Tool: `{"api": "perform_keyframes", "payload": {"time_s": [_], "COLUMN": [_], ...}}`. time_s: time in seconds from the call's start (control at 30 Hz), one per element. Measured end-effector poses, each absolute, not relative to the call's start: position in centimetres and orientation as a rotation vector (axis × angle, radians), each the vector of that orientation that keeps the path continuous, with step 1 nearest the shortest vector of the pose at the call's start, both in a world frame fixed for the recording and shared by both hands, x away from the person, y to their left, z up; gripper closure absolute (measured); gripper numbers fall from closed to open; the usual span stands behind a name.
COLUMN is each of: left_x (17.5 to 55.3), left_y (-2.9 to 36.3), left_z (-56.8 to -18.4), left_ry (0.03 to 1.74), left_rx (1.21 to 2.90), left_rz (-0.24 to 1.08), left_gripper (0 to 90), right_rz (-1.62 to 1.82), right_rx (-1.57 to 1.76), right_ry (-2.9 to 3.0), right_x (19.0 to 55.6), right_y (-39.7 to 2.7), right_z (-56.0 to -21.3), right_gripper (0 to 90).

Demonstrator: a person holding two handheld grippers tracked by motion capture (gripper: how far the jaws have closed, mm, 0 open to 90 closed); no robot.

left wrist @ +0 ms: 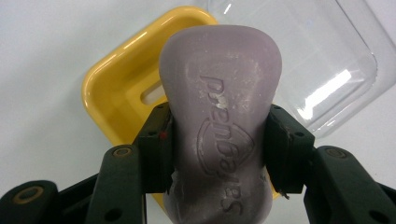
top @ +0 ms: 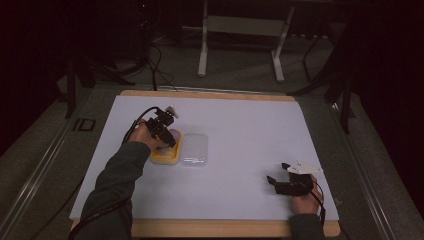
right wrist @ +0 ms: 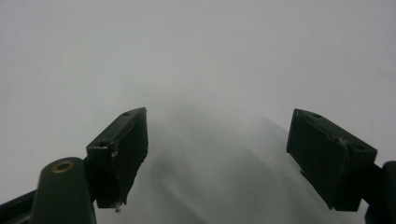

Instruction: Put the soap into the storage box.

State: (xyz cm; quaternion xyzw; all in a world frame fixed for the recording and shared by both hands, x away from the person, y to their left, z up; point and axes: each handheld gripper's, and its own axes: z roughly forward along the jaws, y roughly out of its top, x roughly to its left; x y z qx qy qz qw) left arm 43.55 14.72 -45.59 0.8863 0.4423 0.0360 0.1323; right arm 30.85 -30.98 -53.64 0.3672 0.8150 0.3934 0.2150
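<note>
Here, at the lower right of the high view, the right tongs sit low over the white sheet covering the worktop, held by a hand entering from the bottom edge. In the right gripper view these tongs stand wide apart with nothing between them, just pale blurred surface ahead.

Further up and toward the left of the high view, a dark-sleeved forearm reaches from the bottom edge to the left tongs, which hover over a yellow rectangular plastic soap dish. In the left gripper view the left tongs are clamped on a pale purple, waisted bar of soap, one pad pressing each side at its narrowed middle (embossed lettering and a shield mark show on its face). The bar sits in the centre of that frame, above the yellow dish, whose rim and a slot in its floor show at the left; whether the soap touches the dish I cannot tell.

Just beside the dish, at the upper right of the left gripper view, lies a clear rectangular plastic lid; in the high view it rests directly right of the dish.

At the top of the high view, beyond the worktop's wooden edge, stands a grey metal frame on dark floor.
</note>
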Motion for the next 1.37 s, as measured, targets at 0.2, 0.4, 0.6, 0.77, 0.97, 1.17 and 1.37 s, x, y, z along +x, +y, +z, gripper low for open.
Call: {"api": "perform_keyframes", "payload": {"time_s": [0.2, 0.4, 0.6, 0.77, 0.97, 1.17, 1.37], "left_x": [43.6, 43.7, 43.8, 43.7, 43.4, 42.4, 41.2], "left_y": [15.0, 15.1, 15.0, 15.3, 15.9, 15.7, 15.7], "left_z": [-45.9, -46.6, -47.7, -47.5, -46.3, -45.4, -45.3], "left_ry": [1.302, 1.322, 1.333, 1.359, 1.335, 1.253, 1.200], "left_rx": [2.569, 2.579, 2.579, 2.571, 2.532, 2.538, 2.499], "left_rz": [0.104, 0.107, 0.060, 0.095, 0.141, 0.181, 0.225], "left_gripper": [50.0, 49.9, 49.5, 36.6, 34.4, 34.2, 37.4], "right_rz": [1.091, 1.091, 1.090, 1.090, 1.088, 1.088, 1.087], "right_rx": [1.016, 1.016, 1.017, 1.015, 1.014, 1.014, 1.013], "right_ry": [2.260, 2.260, 2.260, 2.261, 2.261, 2.263, 2.269], "right_x": [30.9, 30.8, 30.8, 30.8, 30.8, 30.8, 30.9], "right_y": [-31.0, -31.0, -31.0, -31.0, -30.9, -30.9, -30.9], "right_z": [-53.6, -53.6, -53.6, -53.6, -53.6, -53.7, -53.7], "right_gripper": [20.3, 20.3, 20.3, 20.3, 20.3, 20.3, 19.9]}}
